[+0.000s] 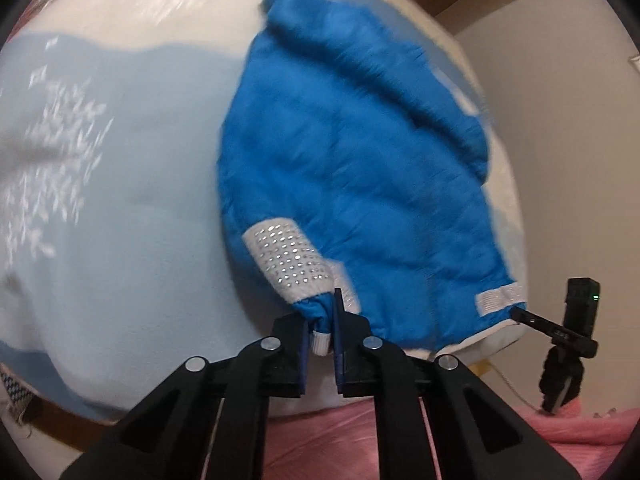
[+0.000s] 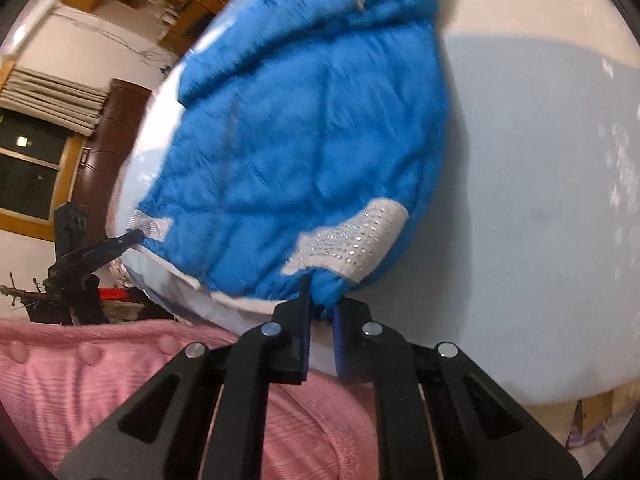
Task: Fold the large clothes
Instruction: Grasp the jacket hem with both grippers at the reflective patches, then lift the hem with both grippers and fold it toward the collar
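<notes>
A bright blue padded jacket (image 1: pixel 352 168) with white studded bands lies on a pale blue and white bed cover (image 1: pixel 120 184). My left gripper (image 1: pixel 320 320) is shut on the jacket's near hem, beside a white studded band (image 1: pixel 288 260). My right gripper (image 2: pixel 320 304) is shut on the hem at the jacket's (image 2: pixel 304 136) other near corner, below another studded band (image 2: pixel 352 244). Each gripper shows in the other's view, the right gripper (image 1: pixel 520 314) at the far hem corner and the left gripper (image 2: pixel 132 236) likewise. The frames are motion-blurred.
A person's pink ribbed clothing (image 2: pixel 120 380) fills the foreground below both grippers. The bed edge (image 2: pixel 520 392) runs close in front. A cream wall (image 1: pixel 568 160) is right of the bed; a dark window (image 2: pixel 28 176) and wooden furniture (image 2: pixel 108 152) stand left.
</notes>
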A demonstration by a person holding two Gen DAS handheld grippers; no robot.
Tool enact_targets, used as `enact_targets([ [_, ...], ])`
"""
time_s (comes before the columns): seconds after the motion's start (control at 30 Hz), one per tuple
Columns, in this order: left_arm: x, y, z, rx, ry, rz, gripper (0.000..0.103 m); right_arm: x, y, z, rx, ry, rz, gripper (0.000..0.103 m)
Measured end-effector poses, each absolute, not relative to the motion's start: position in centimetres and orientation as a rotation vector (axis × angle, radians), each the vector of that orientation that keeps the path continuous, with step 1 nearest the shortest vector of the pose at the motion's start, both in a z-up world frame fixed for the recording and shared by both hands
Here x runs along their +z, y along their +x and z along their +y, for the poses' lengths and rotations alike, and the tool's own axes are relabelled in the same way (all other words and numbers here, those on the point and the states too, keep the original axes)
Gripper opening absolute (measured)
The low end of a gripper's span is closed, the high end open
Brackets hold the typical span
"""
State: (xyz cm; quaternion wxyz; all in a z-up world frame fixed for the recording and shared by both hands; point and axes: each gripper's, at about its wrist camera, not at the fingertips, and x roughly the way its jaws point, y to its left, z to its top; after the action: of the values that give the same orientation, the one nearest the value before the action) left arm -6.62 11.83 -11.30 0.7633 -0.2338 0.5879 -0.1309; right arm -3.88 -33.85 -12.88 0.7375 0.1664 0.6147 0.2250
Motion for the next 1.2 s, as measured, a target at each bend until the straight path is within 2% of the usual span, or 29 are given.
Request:
enact_targets([
  [0.2,-6.7,-2.9,11.8,-0.322,-0.456,1.164,0.009,-8.9,0.3,-34.7,0.498,0.344,1.263,0.008],
  [0.47,-4.7,3.9,10.8,-0.318,-0.405,1.077,0.009,-7.1,7.6,-35.4,0.486,0.354,1.237,0.008],
  [0.83,-6.9,14.7,10.9,-0.286,-0.409,1.077,0.009,-9.6,19.1,-36.1,0.455,0.441,1.280,0.008],
  [1.2,-10.6,23.0,10.3,-0.246,-0.386,1.147,0.010,-14.0,26.6,-36.1,0.402,0.458,1.359,0.008],
])
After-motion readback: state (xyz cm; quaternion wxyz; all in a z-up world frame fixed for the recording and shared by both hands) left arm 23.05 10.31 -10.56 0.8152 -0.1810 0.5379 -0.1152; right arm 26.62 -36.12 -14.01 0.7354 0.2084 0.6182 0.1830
